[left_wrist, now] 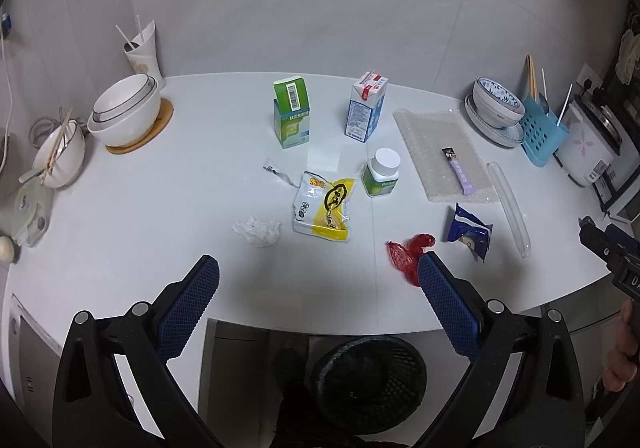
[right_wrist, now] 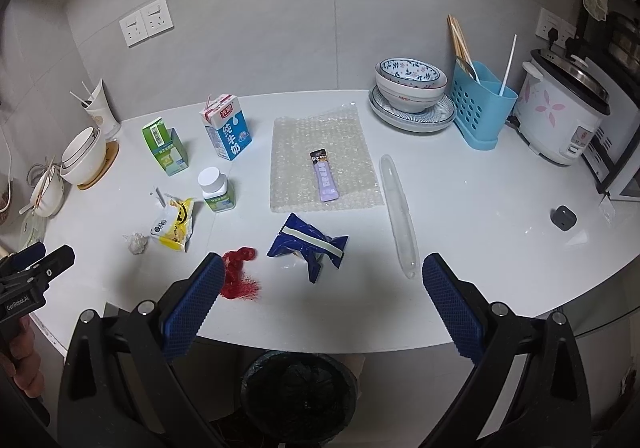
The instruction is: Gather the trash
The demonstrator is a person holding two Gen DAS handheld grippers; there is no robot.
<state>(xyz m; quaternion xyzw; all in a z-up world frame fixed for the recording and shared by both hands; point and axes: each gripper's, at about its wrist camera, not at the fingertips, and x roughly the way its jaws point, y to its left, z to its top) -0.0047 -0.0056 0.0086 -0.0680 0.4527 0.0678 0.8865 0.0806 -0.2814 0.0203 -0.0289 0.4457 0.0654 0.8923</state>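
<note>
Trash, e.g. blue wrapper (right_wrist: 306,246) & red netting (right_wrist: 240,274), is being left on counter (right_wrist: 480,248); both grippers (left_wrist: 318,276) (right_wrist: 318,276) are being held wide open, empty, near edge above bin (right_wrist: 298,396), prob. for drop-off.

- Bin (left_wrist: 370,384) under the counter edge: contents too dark to tell.
- Red net (left_wrist: 408,254): partly hidden by a finger.
- Cooker (left_wrist: 592,143): partly cut off.

Sachet (right_wrist: 325,177) on bubble wrap (right_wrist: 296,135) mid surface (right_wrist: 480,232), milk carton (right_wrist: 227,131) left of wrap, bottle (right_wrist: 215,189) in front of carton, bin (right_wrist: 298,394) below surface edge, rice cooker (right_wrist: 560,115) far right
</note>
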